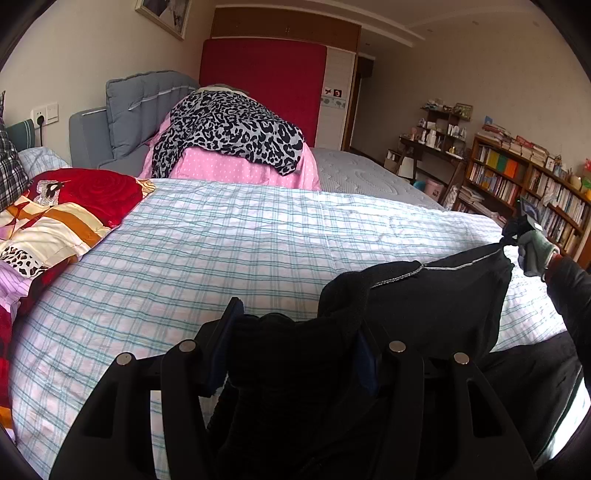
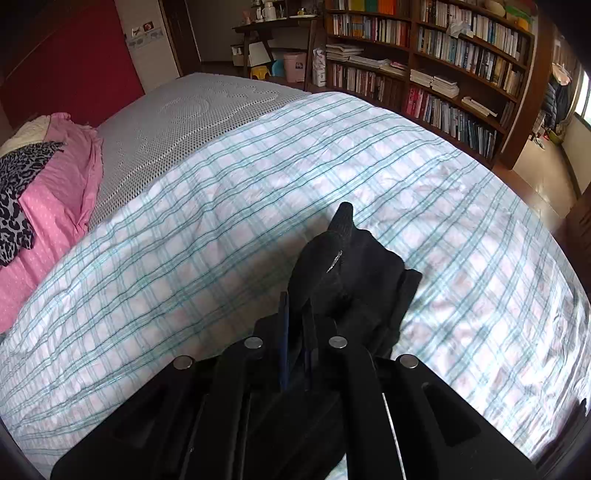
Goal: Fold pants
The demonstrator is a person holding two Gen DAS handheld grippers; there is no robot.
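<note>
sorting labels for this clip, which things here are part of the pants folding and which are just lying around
Part of the job:
black pants
left gripper, shut on the pants
right gripper, shut on the pants
plaid bed cover, the work surface

Lying about:
leopard-print cloth
pink bedding
red rose blanket
bookshelf

Count of things on and around the bed, both wrist views.

One pair of black pants [image 1: 436, 295]; two grippers, the left gripper [image 1: 295, 343] and the right gripper [image 2: 295, 325], each closed on the pants' fabric; one gloved hand [image 1: 535, 251]. One plaid bedspread [image 1: 221, 240], one bare grey mattress [image 2: 192, 110], one pink dotted sheet [image 1: 240, 166], one leopard-print garment [image 1: 229, 129], one red rose-pattern blanket [image 1: 92, 192]. One bookcase [image 2: 443, 66], books too many to count; one framed picture [image 1: 164, 14]; one wall socket [image 1: 46, 114].
</note>
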